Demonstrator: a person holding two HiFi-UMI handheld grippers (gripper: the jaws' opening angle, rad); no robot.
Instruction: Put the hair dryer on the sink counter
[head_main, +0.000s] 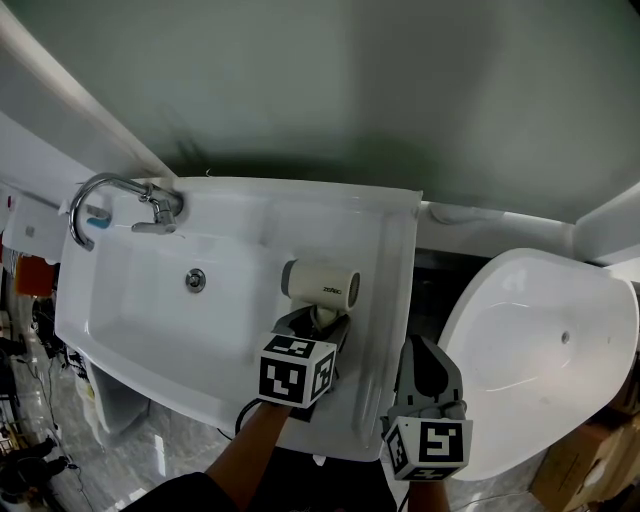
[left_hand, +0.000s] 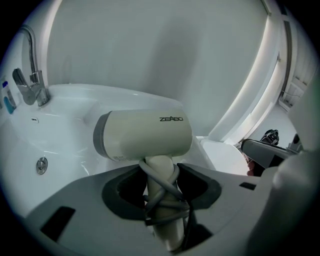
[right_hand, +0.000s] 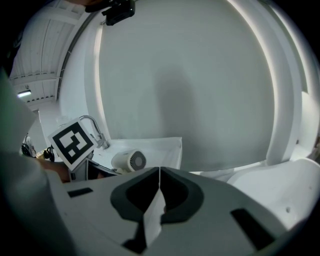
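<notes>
Left tool (left_hand: 162, 189) clamps the dryer (left_hand: 145, 134) by its cord-wrapped handle, barrel sideways. In the head view it sits at frame centre, over the glossy white desk (head_main: 388, 300) right of the basin, probably so the barrel lands flat; contact cannot be told. Dryer: smooth cream plastic cylinder, grey rear band. Right tool (right_hand: 159, 186), jaws together and empty, hangs at lower right.

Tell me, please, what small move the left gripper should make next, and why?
Probably lower it a little: the left gripper grips the dryer by its cord-wrapped handle over the counter right of the basin, and I cannot tell that it rests there yet.
</notes>
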